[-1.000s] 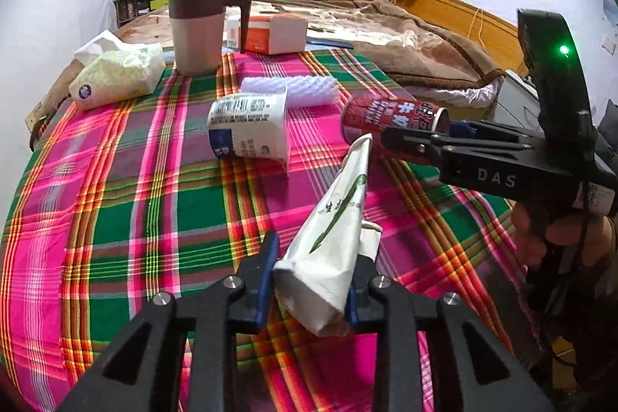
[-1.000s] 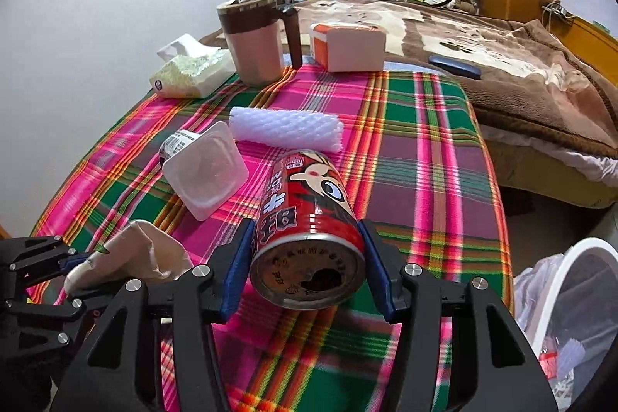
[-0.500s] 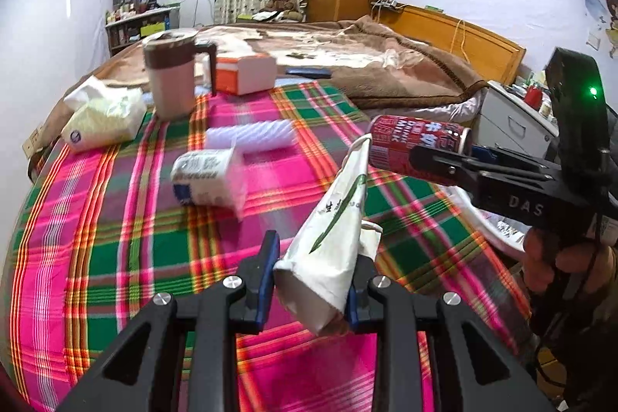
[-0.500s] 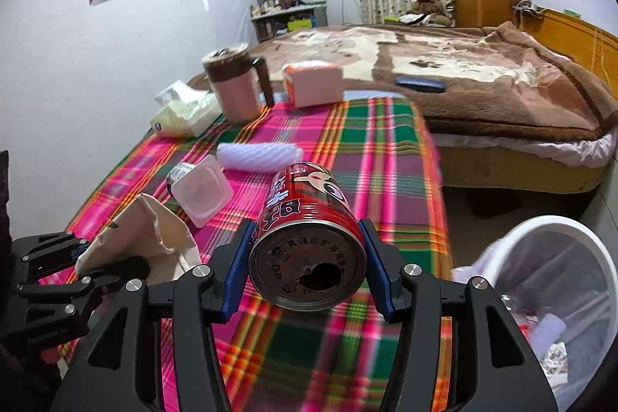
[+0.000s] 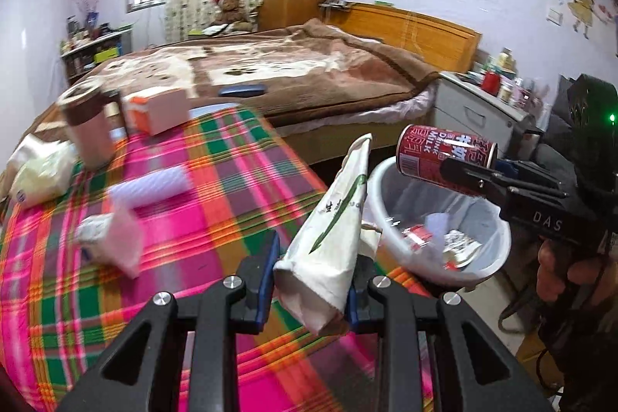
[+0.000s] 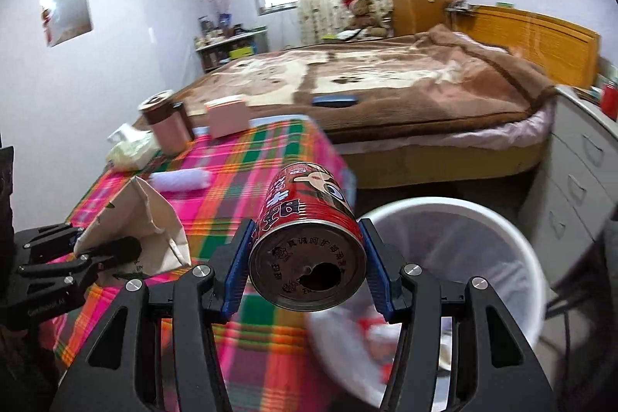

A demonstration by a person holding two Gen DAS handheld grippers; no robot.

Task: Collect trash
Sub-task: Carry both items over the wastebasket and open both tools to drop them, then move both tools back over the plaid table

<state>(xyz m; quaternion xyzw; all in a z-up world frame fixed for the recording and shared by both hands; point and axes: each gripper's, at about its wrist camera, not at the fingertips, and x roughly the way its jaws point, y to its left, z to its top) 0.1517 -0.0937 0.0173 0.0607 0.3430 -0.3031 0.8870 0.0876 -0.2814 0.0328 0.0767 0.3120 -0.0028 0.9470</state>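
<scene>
Hand-held gripper [image 6: 307, 267], red can [image 6: 309, 238], above plaid tablecloth [image 6: 270, 149], seemingly bin-side.

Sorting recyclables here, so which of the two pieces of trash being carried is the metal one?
The red drink can in the right gripper. The left gripper holds a crumpled white paper bag instead.

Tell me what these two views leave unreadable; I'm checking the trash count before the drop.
- Bin contents: motion-blurred in the right wrist view, partly hidden by the red can; only scraps show in the left.
- White tub on the plaid cloth: blurred in the left view, hidden behind the paper cup in the right.
- Can's inside: dark through its opening.
</scene>
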